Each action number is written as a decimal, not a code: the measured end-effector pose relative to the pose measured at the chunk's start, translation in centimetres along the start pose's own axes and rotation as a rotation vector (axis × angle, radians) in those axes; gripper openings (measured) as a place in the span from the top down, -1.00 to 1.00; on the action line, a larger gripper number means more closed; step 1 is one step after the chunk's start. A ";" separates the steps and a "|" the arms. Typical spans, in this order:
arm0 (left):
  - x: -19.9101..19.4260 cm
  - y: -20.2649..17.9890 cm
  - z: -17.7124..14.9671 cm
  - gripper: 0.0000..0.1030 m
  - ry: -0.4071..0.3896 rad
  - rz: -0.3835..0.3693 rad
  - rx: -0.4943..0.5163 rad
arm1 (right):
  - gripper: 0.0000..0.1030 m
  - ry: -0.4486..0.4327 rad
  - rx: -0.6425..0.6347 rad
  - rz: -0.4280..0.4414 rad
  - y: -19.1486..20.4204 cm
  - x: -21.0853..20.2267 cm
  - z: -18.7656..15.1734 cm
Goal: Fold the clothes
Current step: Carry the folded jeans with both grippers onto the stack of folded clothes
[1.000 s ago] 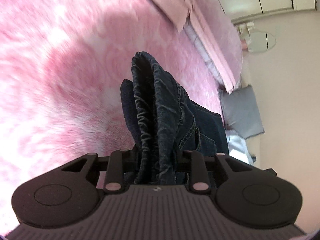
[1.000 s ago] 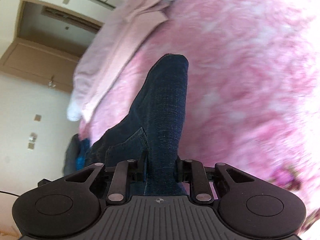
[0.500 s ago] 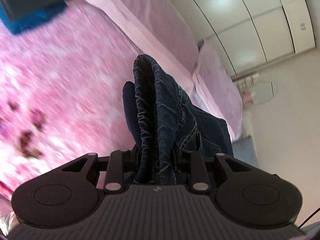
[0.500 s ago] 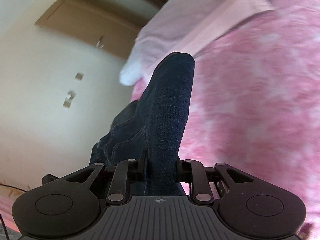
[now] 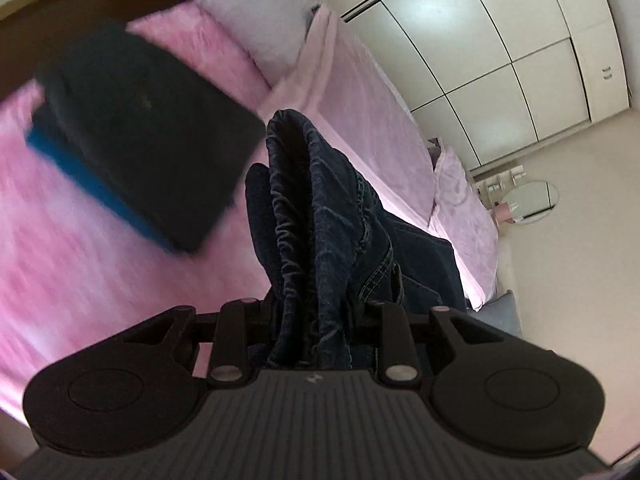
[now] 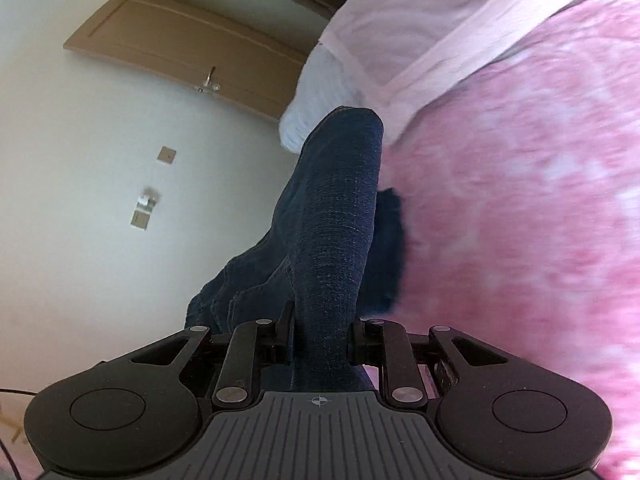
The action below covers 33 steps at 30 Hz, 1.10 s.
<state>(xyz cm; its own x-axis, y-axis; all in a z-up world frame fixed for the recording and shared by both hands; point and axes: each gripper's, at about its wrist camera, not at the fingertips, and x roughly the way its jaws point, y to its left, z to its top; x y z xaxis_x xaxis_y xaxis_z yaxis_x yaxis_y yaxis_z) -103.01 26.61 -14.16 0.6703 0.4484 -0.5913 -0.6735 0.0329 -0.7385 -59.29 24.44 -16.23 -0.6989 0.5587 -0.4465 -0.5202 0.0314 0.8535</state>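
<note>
Jeans [image 5: 320,216] clamped by left claw [image 5: 316,320] and right claw [image 6: 320,340] above bed [image 6: 520,240].

We cannot see the fingertips of the left gripper [image 5: 314,312] or the right gripper [image 6: 322,330]: the dark jeans [image 5: 320,216] bunched between them cover the pads, and the lower edge of each view cuts off both bodies. Motion blur smears the pink bed cover [image 5: 80,240] and the dark folded stack [image 5: 140,132] over a blue piece, so we cannot tell what garments those are.
</note>
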 end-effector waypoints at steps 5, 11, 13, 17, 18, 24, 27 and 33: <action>-2.2 4.1 9.7 0.55 0.002 -0.014 0.063 | 0.60 -0.044 0.022 0.011 4.7 8.5 -0.8; -1.5 8.3 19.3 0.55 -0.002 -0.031 0.070 | 0.60 -0.061 0.038 0.013 8.1 18.3 4.4; -0.6 9.7 22.0 0.55 0.004 -0.031 0.071 | 0.60 -0.057 0.032 0.000 8.3 20.8 5.6; 1.2 12.3 25.1 0.55 0.031 -0.040 0.068 | 0.60 -0.054 0.036 -0.018 7.9 23.5 6.8; 1.8 13.0 25.3 0.55 0.044 -0.038 0.064 | 0.60 -0.053 0.042 -0.024 7.6 24.2 6.9; 5.2 16.6 25.6 0.55 0.128 -0.022 0.041 | 0.60 -0.035 0.113 -0.080 4.4 27.0 6.4; 6.2 18.1 25.2 0.55 0.159 -0.013 0.018 | 0.60 -0.019 0.147 -0.109 2.6 28.0 5.9; 7.6 20.7 24.4 0.53 0.184 -0.009 -0.009 | 0.60 0.003 0.144 -0.151 1.2 28.8 5.3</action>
<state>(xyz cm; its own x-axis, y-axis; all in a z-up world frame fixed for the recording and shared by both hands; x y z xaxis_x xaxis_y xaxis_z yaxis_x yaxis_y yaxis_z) -119.47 52.51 -25.97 0.7226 0.2771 -0.6333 -0.6649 0.0277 -0.7464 -77.46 44.95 -26.69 -0.6198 0.5361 -0.5731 -0.5440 0.2328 0.8061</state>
